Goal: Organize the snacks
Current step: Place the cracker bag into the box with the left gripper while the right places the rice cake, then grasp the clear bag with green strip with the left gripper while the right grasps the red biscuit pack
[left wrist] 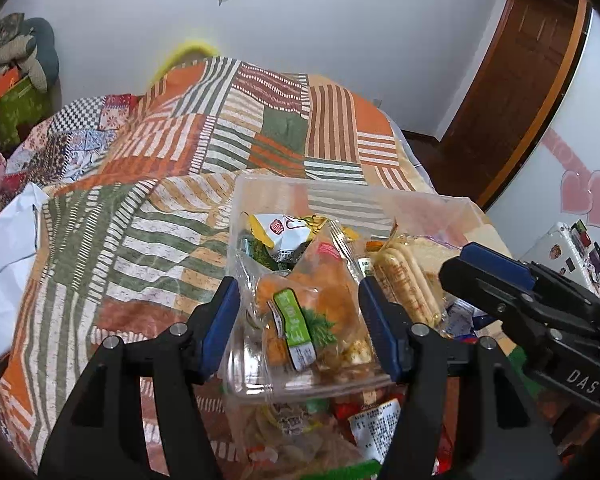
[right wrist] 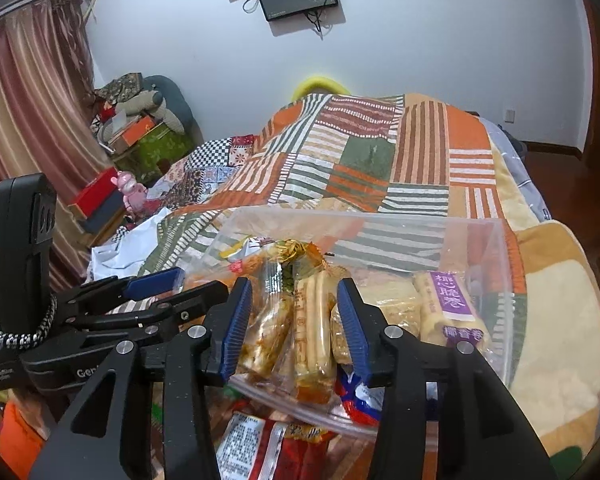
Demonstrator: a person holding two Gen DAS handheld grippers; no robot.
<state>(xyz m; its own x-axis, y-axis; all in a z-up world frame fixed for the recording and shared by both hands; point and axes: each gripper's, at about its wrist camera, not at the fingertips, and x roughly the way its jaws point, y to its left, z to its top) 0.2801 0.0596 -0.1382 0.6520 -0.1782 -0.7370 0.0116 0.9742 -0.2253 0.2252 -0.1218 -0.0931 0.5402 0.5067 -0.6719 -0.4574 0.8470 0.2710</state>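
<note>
A clear plastic bin [left wrist: 428,204] sits on the patchwork bedspread and holds several wrapped snacks. My left gripper [left wrist: 300,320] is open, its blue pads either side of an orange snack pack with a green label [left wrist: 296,328] in the bin's near left corner. My right gripper [right wrist: 294,320] is open above the bin [right wrist: 496,264], its pads either side of a long biscuit-roll pack [right wrist: 312,332]. A purple-labelled roll pack [right wrist: 452,312] lies to its right. The right gripper also shows in the left wrist view [left wrist: 492,276]; the left one shows in the right wrist view [right wrist: 168,288].
Loose snack packets [right wrist: 260,444] lie in front of the bin, below the grippers. The striped bedspread [left wrist: 148,208] stretches beyond the bin. White cloth [left wrist: 8,248] lies at the bed's left edge. Boxes and soft toys [right wrist: 140,128] are stacked by the curtain. A wooden door [left wrist: 512,92] is at right.
</note>
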